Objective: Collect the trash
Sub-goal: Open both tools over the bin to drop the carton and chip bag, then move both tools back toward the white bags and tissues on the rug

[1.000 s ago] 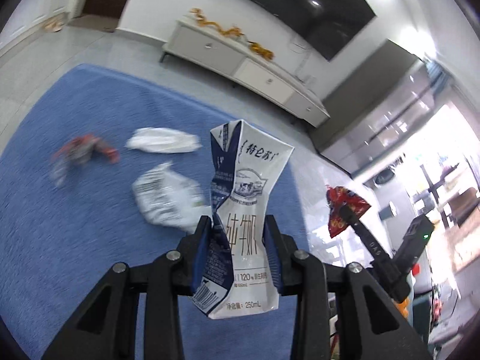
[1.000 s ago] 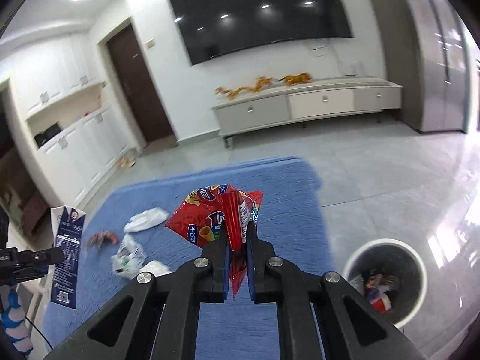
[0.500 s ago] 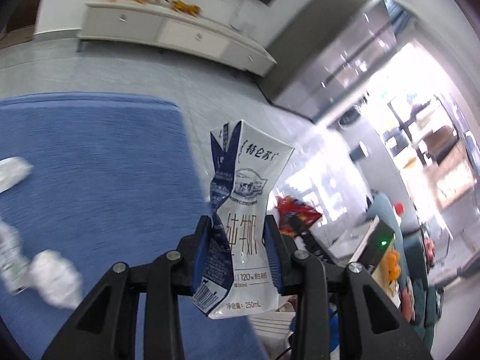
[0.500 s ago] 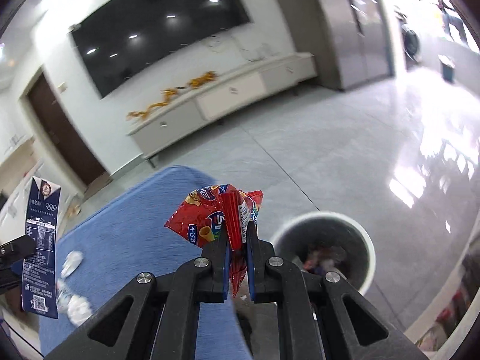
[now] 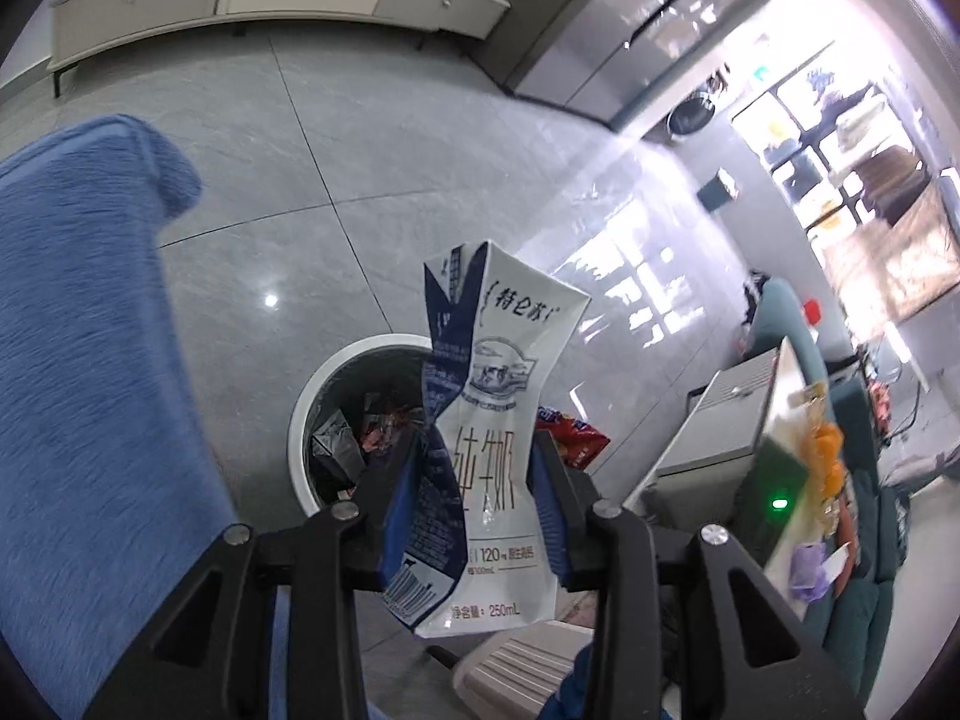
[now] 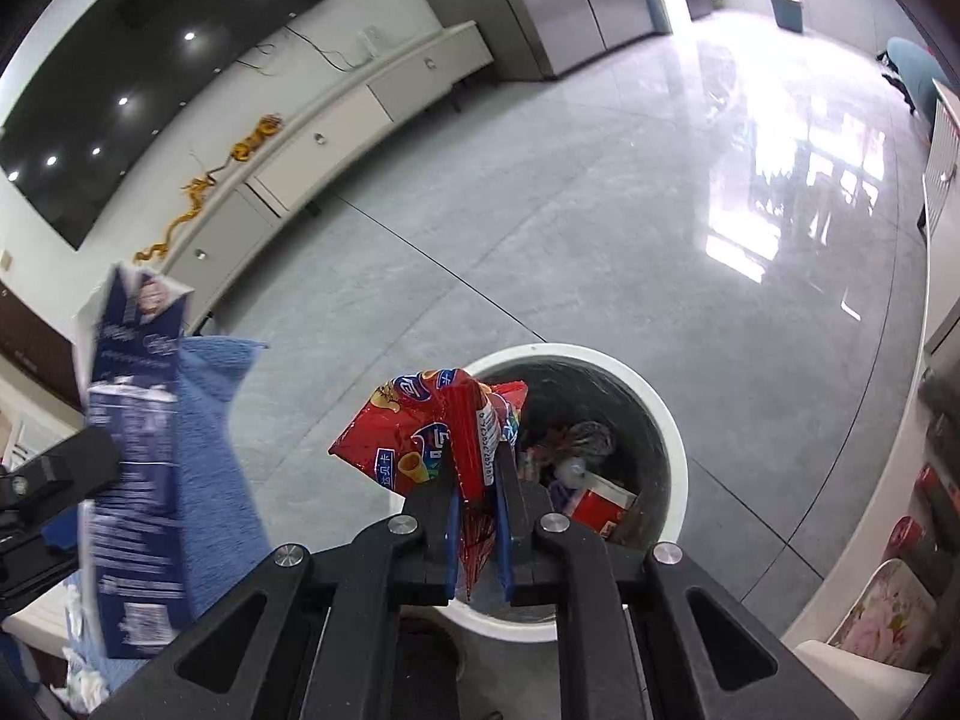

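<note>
Over the white bin (image 6: 675, 444), the right claw (image 6: 477, 531) pinches a red snack wrapper (image 6: 432, 426); the left claw (image 5: 474, 501) clamps a crumpled milk carton (image 5: 486, 420) short of the rim. Letting go now could drop the carton onto the floor (image 5: 372, 138).

milk carton (image 5: 489, 456) printed "120" and "250mL", Chinese characters above
</note>
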Demonstrator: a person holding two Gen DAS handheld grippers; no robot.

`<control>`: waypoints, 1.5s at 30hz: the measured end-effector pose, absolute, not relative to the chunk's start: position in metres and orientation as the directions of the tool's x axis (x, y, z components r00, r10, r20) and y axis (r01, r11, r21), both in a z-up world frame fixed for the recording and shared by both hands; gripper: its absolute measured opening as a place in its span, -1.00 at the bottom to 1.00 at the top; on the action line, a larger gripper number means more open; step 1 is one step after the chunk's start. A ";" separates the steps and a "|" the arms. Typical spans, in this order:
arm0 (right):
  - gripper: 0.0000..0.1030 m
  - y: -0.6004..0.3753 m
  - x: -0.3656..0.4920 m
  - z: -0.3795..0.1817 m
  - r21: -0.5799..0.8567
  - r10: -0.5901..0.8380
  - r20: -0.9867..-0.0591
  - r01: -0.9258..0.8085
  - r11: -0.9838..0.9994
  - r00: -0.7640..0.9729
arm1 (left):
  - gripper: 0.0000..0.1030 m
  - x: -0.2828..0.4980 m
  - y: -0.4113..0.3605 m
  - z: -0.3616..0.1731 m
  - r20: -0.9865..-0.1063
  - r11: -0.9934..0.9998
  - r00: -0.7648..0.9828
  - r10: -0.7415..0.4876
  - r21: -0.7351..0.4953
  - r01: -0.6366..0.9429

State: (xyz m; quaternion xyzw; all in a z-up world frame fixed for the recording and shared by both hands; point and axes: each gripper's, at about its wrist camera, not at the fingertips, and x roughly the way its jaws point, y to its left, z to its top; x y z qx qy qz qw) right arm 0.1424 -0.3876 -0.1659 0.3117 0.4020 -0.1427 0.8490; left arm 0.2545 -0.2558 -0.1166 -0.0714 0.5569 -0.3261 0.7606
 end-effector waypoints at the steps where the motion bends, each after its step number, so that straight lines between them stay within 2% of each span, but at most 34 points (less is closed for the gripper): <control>1: -0.77 -0.390 0.145 -0.169 0.416 0.007 -0.774 0.499 0.760 0.634 | -0.28 0.258 -0.265 -0.121 -0.806 0.775 0.153 -0.571 -0.468 0.425; 3: -0.54 -0.390 0.150 -0.173 0.407 0.001 -0.780 0.506 0.760 0.625 | -0.15 0.263 -0.270 -0.132 -0.814 0.774 0.140 -0.564 -0.461 0.434; 5: -0.21 -0.389 0.151 -0.175 0.389 -0.013 -0.790 0.517 0.762 0.613 | -0.04 0.268 -0.271 -0.135 -0.811 0.774 0.150 -0.566 -0.459 0.437; 7: -0.12 -0.390 0.149 -0.175 0.384 -0.023 -0.785 0.516 0.765 0.619 | -0.03 0.269 -0.264 -0.134 -0.804 0.773 0.157 -0.574 -0.469 0.427; 13: -0.12 -0.382 0.141 -0.156 0.383 -0.036 -0.763 0.496 0.779 0.646 | -0.02 0.248 -0.229 -0.099 -0.771 0.784 0.275 -0.574 -0.422 0.455; 20: -0.12 -0.335 0.122 -0.081 0.392 0.002 -0.649 0.332 0.858 0.760 | -0.02 0.199 -0.132 -0.024 -0.686 0.824 0.480 -0.547 -0.343 0.451; 22: -0.11 -0.317 0.114 -0.060 0.380 0.015 -0.617 0.281 0.881 0.787 | 0.05 0.187 -0.098 -0.008 -0.662 0.843 0.534 -0.526 -0.325 0.428; 24: -0.11 -0.298 0.107 -0.039 0.367 0.035 -0.584 0.226 0.903 0.811 | 0.22 0.174 -0.062 0.007 -0.637 0.861 0.584 -0.503 -0.315 0.399; 28: -0.09 -0.257 0.095 -0.006 0.331 0.095 -0.539 0.107 0.937 0.837 | 0.23 0.145 0.015 0.027 -0.601 0.902 0.672 -0.432 -0.278 0.331; 37: -0.04 -0.166 0.085 0.030 0.253 0.245 -0.507 -0.129 0.959 0.827 | 0.23 0.087 0.134 0.024 -0.579 0.941 0.746 -0.330 -0.262 0.214; 42: 0.02 -0.125 0.081 0.034 0.208 0.320 -0.508 -0.247 0.946 0.799 | 0.23 0.053 0.166 0.011 -0.576 0.949 0.754 -0.314 -0.224 0.224; 45: 0.02 -0.103 0.084 0.028 0.195 0.367 -0.530 -0.312 0.930 0.764 | 0.23 0.050 0.160 -0.003 -0.605 0.947 0.728 -0.322 -0.193 0.258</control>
